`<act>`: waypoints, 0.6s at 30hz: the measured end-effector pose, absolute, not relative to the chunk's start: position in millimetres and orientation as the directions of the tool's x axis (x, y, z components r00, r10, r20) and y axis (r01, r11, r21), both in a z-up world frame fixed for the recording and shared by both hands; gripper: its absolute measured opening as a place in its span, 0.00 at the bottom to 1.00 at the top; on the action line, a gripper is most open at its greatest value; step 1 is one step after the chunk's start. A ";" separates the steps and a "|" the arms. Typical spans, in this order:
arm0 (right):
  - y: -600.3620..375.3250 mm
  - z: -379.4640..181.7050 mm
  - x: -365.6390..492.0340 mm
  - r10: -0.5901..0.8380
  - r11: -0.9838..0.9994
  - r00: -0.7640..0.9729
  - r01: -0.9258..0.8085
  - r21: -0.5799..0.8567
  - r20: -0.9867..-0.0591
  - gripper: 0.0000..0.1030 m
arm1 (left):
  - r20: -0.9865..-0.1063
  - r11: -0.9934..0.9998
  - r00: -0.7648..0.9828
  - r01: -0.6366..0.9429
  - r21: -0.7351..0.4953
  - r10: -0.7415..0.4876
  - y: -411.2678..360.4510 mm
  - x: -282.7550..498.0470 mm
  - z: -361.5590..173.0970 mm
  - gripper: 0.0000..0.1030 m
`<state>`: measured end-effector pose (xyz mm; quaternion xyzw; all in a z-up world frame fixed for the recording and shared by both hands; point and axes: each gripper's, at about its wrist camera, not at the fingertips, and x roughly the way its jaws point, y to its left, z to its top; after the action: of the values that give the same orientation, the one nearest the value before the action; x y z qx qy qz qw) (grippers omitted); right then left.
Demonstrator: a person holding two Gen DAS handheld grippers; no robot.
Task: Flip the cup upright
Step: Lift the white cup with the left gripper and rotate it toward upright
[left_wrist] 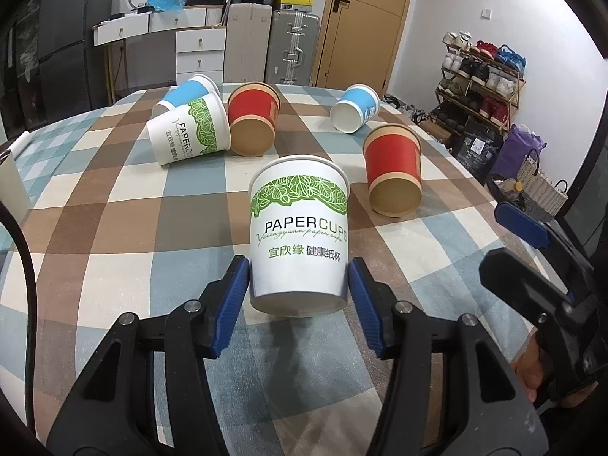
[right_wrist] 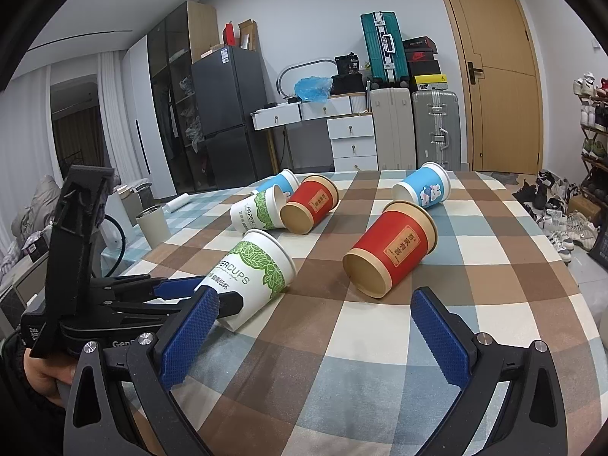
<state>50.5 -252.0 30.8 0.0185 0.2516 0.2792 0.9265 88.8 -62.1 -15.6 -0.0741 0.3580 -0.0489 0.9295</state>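
A white paper cup with green leaves (left_wrist: 299, 235) lies on its side on the checked tablecloth (left_wrist: 114, 209), base toward me. My left gripper (left_wrist: 298, 288) has a blue pad on each side of the cup's base and is shut on it. In the right wrist view the same cup (right_wrist: 252, 277) lies tilted, its base between the left gripper's fingers (right_wrist: 178, 288). My right gripper (right_wrist: 315, 336) is open and empty, low over the cloth, in front of a red cup (right_wrist: 391, 252) lying on its side.
More cups lie on their sides: a second green-leaf cup (left_wrist: 190, 133), two blue cups (left_wrist: 186, 91) (left_wrist: 355, 108), two red cups (left_wrist: 252, 123) (left_wrist: 393, 169). The right gripper shows at the right edge (left_wrist: 532, 266). Suitcases, drawers and a shoe rack stand beyond the table.
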 end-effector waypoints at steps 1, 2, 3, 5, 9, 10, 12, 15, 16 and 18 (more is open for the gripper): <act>-252.1 30.9 50.3 0.527 0.843 0.717 -0.508 0.176 -0.455 1.00 | -0.652 0.984 0.745 0.034 -0.178 -0.143 -60.9 86.3 -13.9 0.50; -252.4 30.7 50.2 0.528 0.843 0.717 -0.508 0.177 -0.455 1.00 | -0.644 0.983 0.752 0.029 -0.182 -0.142 -59.9 83.2 -12.1 0.50; -252.1 30.9 49.7 0.528 0.843 0.717 -0.509 0.176 -0.455 1.00 | -0.637 0.982 0.758 0.028 -0.186 -0.142 -58.9 80.1 -10.4 0.50; -252.0 31.0 49.4 0.529 0.842 0.717 -0.510 0.176 -0.454 1.00 | -0.623 0.981 0.769 0.020 -0.195 -0.140 -56.6 72.7 -6.0 0.50; -250.2 33.1 46.3 0.533 0.839 0.716 -0.516 0.173 -0.451 1.00 | -0.603 0.978 0.788 -0.004 -0.211 -0.127 -51.8 55.7 0.3 0.50; -249.9 34.0 45.8 0.534 0.838 0.716 -0.517 0.173 -0.450 1.00 | -0.599 0.976 0.791 -0.011 -0.218 -0.125 -50.4 50.2 1.4 0.50; -249.0 34.9 45.2 0.537 0.836 0.715 -0.521 0.172 -0.447 1.00 | -0.593 0.974 0.797 -0.024 -0.224 -0.117 -48.6 39.2 3.0 0.50; -247.2 36.0 41.7 0.541 0.833 0.713 -0.526 0.170 -0.445 1.00 | -0.586 0.972 0.804 -0.040 -0.231 -0.107 -47.8 23.9 3.8 0.50; -246.7 36.0 40.8 0.541 0.833 0.713 -0.527 0.169 -0.446 1.00 | -0.584 0.971 0.805 -0.043 -0.234 -0.105 -48.9 18.0 3.7 0.50; -245.9 35.4 39.5 0.542 0.832 0.711 -0.529 0.167 -0.448 1.00 | -0.581 0.972 0.808 -0.049 -0.231 -0.097 -51.8 9.5 3.4 0.50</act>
<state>39.5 -245.9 35.4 0.0133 0.2462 0.2895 0.9249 9.5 -51.8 3.4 -0.1183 0.3094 -0.0129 0.9434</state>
